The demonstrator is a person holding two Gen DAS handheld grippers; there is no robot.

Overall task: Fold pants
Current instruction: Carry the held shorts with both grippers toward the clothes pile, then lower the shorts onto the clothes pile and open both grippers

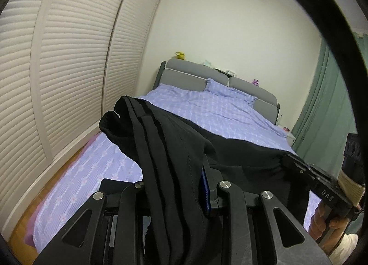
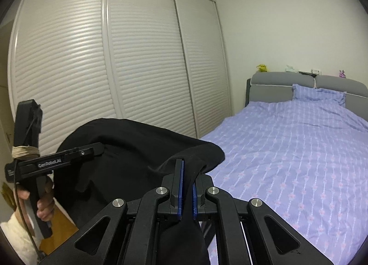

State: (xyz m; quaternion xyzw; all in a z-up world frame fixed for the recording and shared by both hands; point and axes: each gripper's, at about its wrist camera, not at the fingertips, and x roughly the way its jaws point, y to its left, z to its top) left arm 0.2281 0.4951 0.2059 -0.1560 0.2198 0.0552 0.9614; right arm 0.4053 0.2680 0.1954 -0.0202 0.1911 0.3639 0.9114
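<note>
The black pants (image 1: 174, 140) hang in the air above the bed, stretched between both grippers. My left gripper (image 1: 174, 173) is shut on a thick bunch of the fabric; one blue pad (image 1: 207, 193) shows and the cloth hides the other finger. In the right wrist view my right gripper (image 2: 187, 173) is shut on a thin fold of the pants (image 2: 138, 150), which runs down between the two blue pads (image 2: 179, 186). Each view catches the other gripper from the side, gripping the same cloth: the right gripper (image 1: 292, 161) and the left gripper (image 2: 97, 147).
The bed (image 2: 299, 150) has a lilac patterned cover, a matching pillow (image 2: 319, 96) and a grey headboard (image 2: 271, 87). White louvred wardrobe doors (image 2: 115, 58) run along its left side over a strip of wooden floor (image 1: 53, 180). A green curtain (image 1: 326, 104) hangs at the right.
</note>
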